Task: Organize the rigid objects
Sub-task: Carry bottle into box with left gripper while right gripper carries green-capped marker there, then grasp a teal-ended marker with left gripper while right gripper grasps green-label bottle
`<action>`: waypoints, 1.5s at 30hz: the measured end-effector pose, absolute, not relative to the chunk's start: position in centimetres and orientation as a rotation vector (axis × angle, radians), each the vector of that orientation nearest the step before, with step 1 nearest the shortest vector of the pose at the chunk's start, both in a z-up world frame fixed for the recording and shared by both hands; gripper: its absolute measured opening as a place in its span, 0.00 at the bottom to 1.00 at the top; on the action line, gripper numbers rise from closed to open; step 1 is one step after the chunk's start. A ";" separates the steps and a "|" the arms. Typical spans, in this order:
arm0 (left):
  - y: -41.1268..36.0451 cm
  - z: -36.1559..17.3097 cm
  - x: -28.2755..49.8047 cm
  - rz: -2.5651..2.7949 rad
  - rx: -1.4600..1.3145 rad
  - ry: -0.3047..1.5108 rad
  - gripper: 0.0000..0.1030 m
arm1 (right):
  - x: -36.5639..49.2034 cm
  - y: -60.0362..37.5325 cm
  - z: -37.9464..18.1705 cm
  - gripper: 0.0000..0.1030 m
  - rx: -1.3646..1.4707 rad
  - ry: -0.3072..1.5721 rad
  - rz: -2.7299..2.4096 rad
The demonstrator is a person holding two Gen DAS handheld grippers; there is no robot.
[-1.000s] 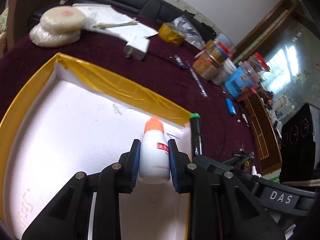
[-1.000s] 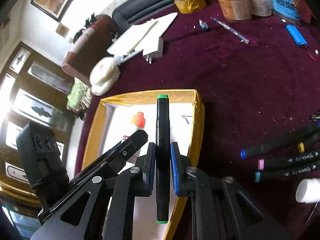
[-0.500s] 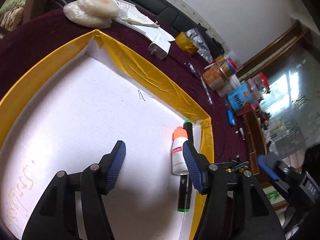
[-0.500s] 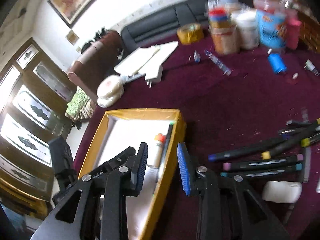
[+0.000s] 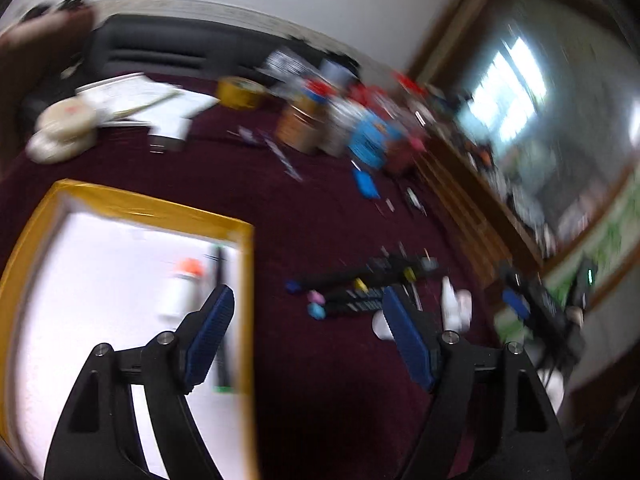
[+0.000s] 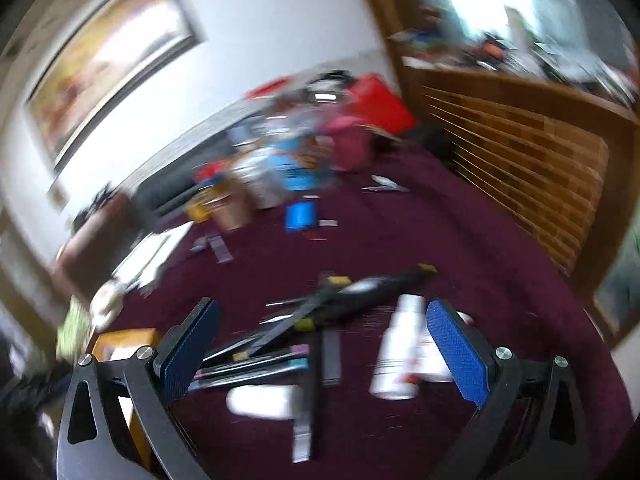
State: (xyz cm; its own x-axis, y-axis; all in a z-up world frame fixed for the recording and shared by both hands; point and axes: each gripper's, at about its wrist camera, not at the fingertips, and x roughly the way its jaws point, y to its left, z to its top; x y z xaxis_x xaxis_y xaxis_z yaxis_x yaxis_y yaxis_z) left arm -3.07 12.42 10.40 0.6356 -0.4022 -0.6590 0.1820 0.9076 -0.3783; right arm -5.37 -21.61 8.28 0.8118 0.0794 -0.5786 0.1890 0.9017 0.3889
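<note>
Maroon cloth covers the tabletop; both views blurred. Left wrist view: left gripper spread wide, nothing between its blue pads, hovering over the box's right rim. Yellow-edged box w/ white floor holds an orange-capped glue bottle beside a black marker. More markers lie on the cloth to the right, outside the box.

Right wrist view: right gripper also wide, empty, above loose markers & white bottles. Box corner at lower left.

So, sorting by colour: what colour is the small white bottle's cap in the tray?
Orange cap, clearest in left wrist view.
</note>
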 end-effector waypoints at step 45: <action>-0.7 4.5 -4.9 -0.476 -0.060 0.909 0.11 | -5.6 -29.3 -0.1 0.98 0.607 0.724 -0.148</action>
